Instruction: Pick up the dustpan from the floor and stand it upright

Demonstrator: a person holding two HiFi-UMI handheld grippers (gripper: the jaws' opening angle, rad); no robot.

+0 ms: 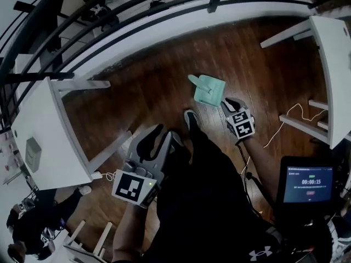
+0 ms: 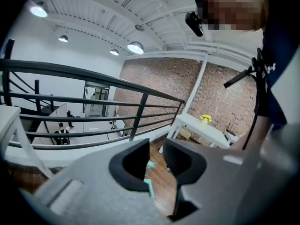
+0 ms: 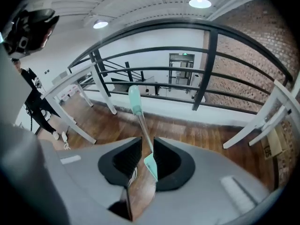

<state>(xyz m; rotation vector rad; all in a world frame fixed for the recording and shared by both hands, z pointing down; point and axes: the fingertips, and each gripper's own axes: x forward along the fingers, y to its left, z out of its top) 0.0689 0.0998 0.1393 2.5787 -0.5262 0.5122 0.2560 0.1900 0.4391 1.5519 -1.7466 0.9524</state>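
The teal plastic long-handled dustpan (image 3: 134, 101) stands nearly upright, its long axis rising up and away from the right gripper (image 3: 147, 143), with its thin rod and pan edge in the gap between the jaws, which are parted and not clamped on it.

dustpan (image 1: 209, 90): 1 | hand-held grippers (image 1: 164, 133) (image 1: 231, 103): 2 | white tables (image 1: 44, 138) (image 1: 335, 64): 2 | timer screen (image 1: 308, 184): 1

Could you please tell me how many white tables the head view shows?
2. The left table stands at the picture's left side; the right table runs along its right edge. A white frame at bottom left is too cropped to identify.
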